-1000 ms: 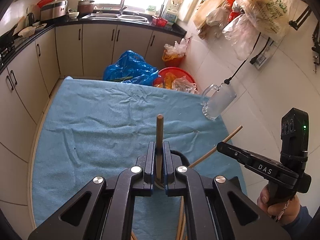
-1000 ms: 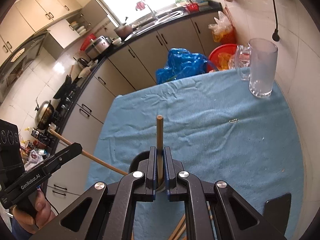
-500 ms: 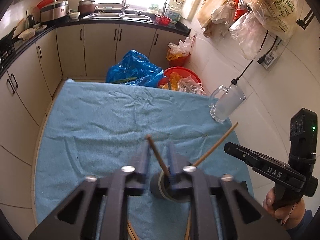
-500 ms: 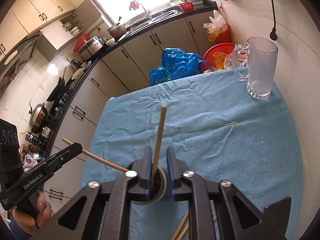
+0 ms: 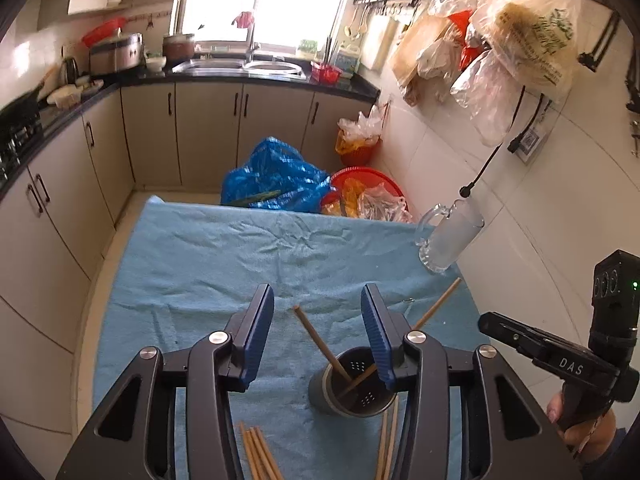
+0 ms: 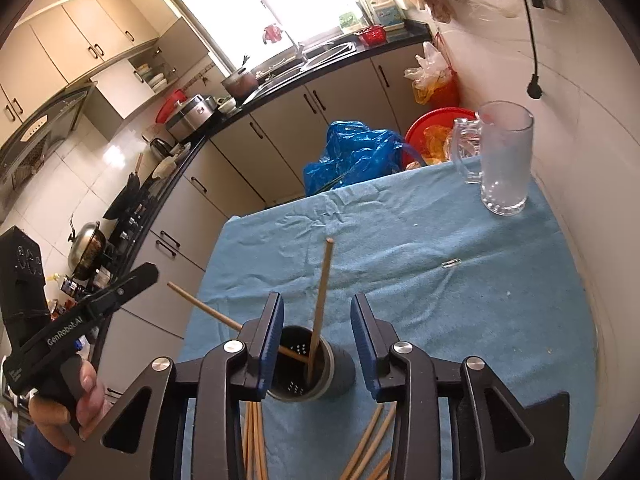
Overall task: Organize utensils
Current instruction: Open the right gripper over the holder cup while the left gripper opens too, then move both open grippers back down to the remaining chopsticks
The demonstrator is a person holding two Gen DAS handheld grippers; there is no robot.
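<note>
Opening just now, both left gripper point(image 5: 318, 330) and right gripper point(image 6: 317, 338) are hanging released, nothing between the jaws. Two chopsticks point(image 6: 321, 304) are leaning in the dark holder point(image 5: 348, 390) on the blue cloth point(image 5: 224, 248); loose ones are lying beside it

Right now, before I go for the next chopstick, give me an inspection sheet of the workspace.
Surface: blue cloth over the table, wrinkled.
Job's things: dark holder upright, two chopsticks leaning inside; loose chopsticks lying on the cloth on both sides of it.
Clutter: empty glass mug at the far corner; paper clip.
Grippers: left gripper and right gripper both open, jaws just opened, gripping nothing; the holder sits below them.
Cables: black cord hanging down the wall above the mug.
Surroundings: blue bag and red basin beyond the table; cabinets, sink under the window.
</note>
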